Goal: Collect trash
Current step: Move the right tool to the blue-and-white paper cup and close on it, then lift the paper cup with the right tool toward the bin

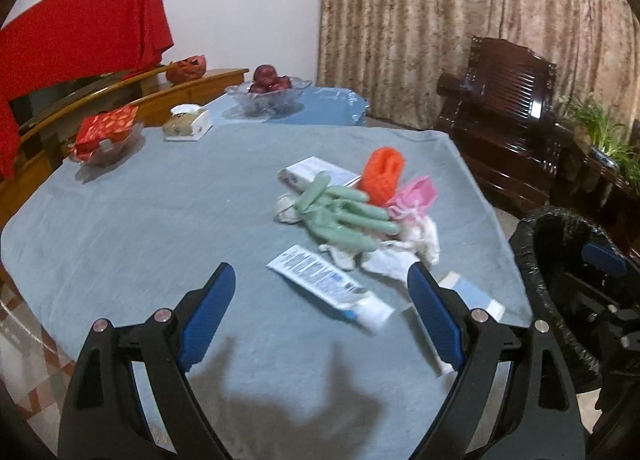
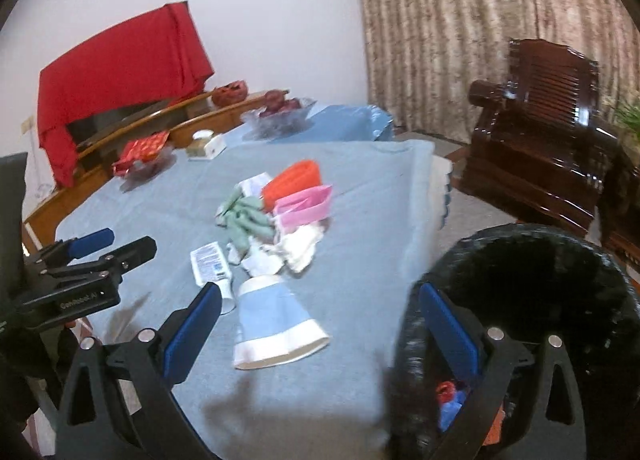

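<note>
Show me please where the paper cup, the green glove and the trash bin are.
paper cup (image 2: 272,324): right wrist view, its blue side.
green glove (image 1: 340,215): left wrist view, its palm.
trash bin (image 2: 532,236): right wrist view, its far rim.

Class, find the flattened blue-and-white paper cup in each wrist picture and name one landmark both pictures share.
Left wrist view: the paper cup lies low right, partly hidden behind the left tool's right finger.
Right wrist view: the cup lies low centre, in front of the open right tool.
Shared landmark: the green glove in the trash pile.
</note>
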